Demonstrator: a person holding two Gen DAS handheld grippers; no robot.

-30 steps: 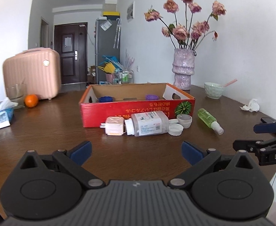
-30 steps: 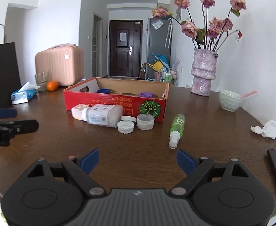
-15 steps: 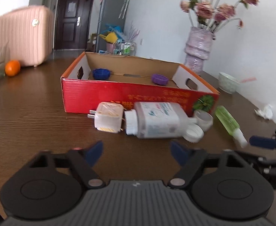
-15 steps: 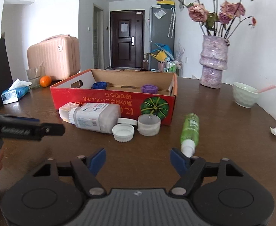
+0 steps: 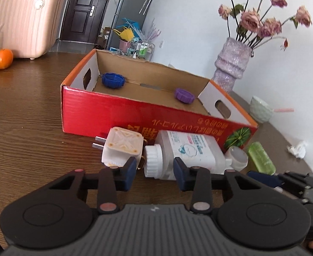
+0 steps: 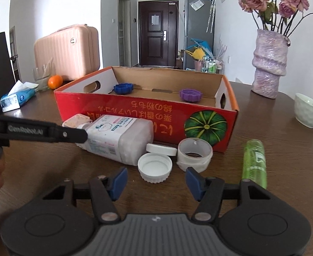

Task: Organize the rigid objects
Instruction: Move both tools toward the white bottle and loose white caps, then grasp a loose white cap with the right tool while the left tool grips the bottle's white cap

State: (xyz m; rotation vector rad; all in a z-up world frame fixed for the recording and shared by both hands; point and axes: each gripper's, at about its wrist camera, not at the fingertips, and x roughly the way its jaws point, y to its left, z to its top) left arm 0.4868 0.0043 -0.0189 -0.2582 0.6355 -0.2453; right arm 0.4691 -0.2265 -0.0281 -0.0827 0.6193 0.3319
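Both tongs advanced, jaws narrowing, gripping nothing: left tongs (image 5: 153, 173) flanked bottle (image 5: 186, 151) cap; right tongs (image 6: 156, 181) reached white lid (image 6: 155, 167); bare counter (image 6: 284, 160) rightward.

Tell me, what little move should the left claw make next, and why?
Probably ease the left gripper forward and close it on the white bottle. Its jaws have just been closing and now frame the bottle's capped neck without pressing on it. The bottle lies on its side on the table, outside the red box, where two caps already sit.
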